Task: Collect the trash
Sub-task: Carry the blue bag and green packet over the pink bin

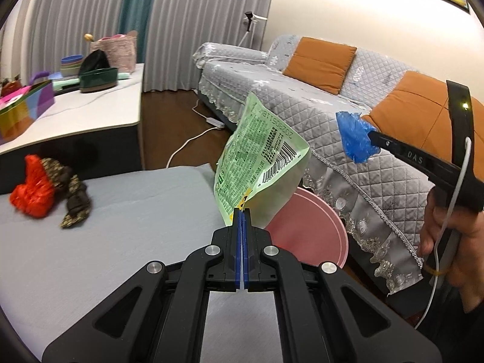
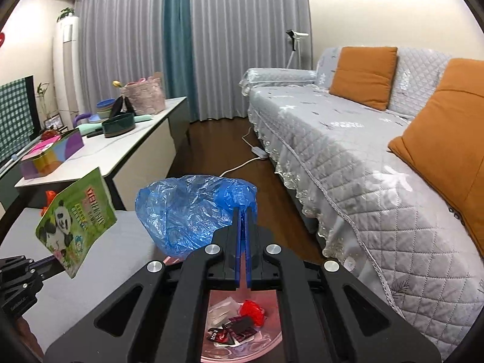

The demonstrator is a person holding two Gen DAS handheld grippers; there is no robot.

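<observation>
Green snack packet [image 1: 260, 154] (barcode side facing the left camera) is pinched at its lower corner by the left claw [image 1: 241, 211], held above the edge of the grey surface [image 1: 121, 211] and the pink bin [image 1: 311, 230]. Right claw [image 2: 242, 211] is pressed together on crumpled blue plastic [image 2: 187, 211], directly over the bin, which holds wrappers and red scrap [image 2: 252, 311]. A red net bag [image 1: 30, 190] and brown cloth [image 1: 72, 193] lie on the surface.

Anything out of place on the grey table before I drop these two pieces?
Yes: a red crumpled wrapper and a dark patterned wrapper lie loose at the grey table's far left edge, uncollected. Nothing looks spilled or damaged.
</observation>
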